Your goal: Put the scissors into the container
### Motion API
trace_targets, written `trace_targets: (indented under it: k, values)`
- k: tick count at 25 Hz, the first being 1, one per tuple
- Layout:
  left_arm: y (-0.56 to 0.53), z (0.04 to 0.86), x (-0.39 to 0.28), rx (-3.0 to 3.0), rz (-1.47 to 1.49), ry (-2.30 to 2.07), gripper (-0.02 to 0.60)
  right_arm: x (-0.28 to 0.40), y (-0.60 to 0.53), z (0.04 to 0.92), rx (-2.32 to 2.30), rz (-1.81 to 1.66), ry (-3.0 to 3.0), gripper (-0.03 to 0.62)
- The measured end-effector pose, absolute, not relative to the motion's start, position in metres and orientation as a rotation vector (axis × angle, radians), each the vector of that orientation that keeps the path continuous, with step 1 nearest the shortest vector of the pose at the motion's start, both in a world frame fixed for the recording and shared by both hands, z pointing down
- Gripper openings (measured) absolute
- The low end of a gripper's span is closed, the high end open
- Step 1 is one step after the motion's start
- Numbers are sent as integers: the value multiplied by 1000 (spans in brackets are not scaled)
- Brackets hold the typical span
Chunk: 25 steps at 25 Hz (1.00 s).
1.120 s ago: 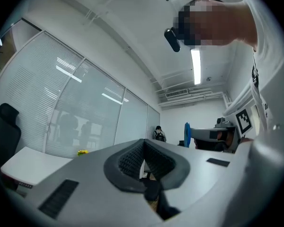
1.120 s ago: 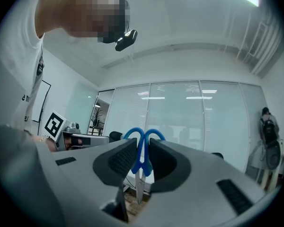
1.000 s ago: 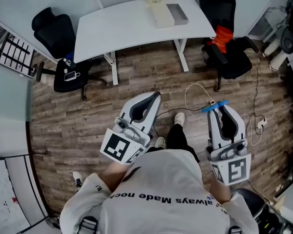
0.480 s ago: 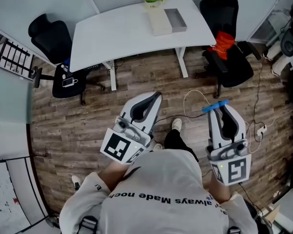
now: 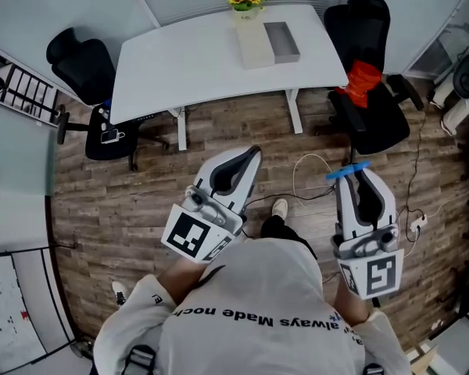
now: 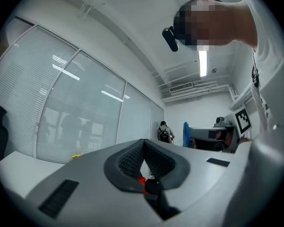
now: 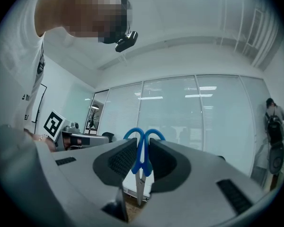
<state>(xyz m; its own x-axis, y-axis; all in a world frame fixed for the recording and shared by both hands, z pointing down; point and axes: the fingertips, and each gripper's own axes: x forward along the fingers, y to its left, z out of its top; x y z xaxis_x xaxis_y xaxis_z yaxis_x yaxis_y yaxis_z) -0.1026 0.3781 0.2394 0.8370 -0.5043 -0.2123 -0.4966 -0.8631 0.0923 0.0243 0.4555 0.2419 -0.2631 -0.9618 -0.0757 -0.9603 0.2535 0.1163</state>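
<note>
Blue-handled scissors (image 7: 142,151) are clamped between the jaws of my right gripper (image 7: 141,143), handles out past the tips and blades hanging down; in the head view their blue handles (image 5: 347,170) stick out sideways at the tip of the right gripper (image 5: 356,175). My left gripper (image 5: 248,155) is shut with nothing between its jaws, its tips meeting in the left gripper view (image 6: 143,143). The container, a long open grey-and-white box (image 5: 269,44), lies on the white desk (image 5: 187,61) far ahead of both grippers, beside a small yellow flower pot (image 5: 246,3).
Black office chairs stand at the desk's left (image 5: 86,61) and right (image 5: 371,69), the right one with a red cloth (image 5: 363,80). A white cable (image 5: 313,174) loops on the wood floor between me and the desk. My shoe (image 5: 280,208) shows below.
The desk and chairs have slid slightly down and right in the head view as I stepped. Both grippers hold the same pose, the scissors still gripped in the right one.
</note>
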Motion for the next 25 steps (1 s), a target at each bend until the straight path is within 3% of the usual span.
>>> trace_targets:
  k: [25]
  values:
    - [284, 256, -21, 2923, -340, -924, 20, 110, 352, 255, 1790, -179, -2540, 89]
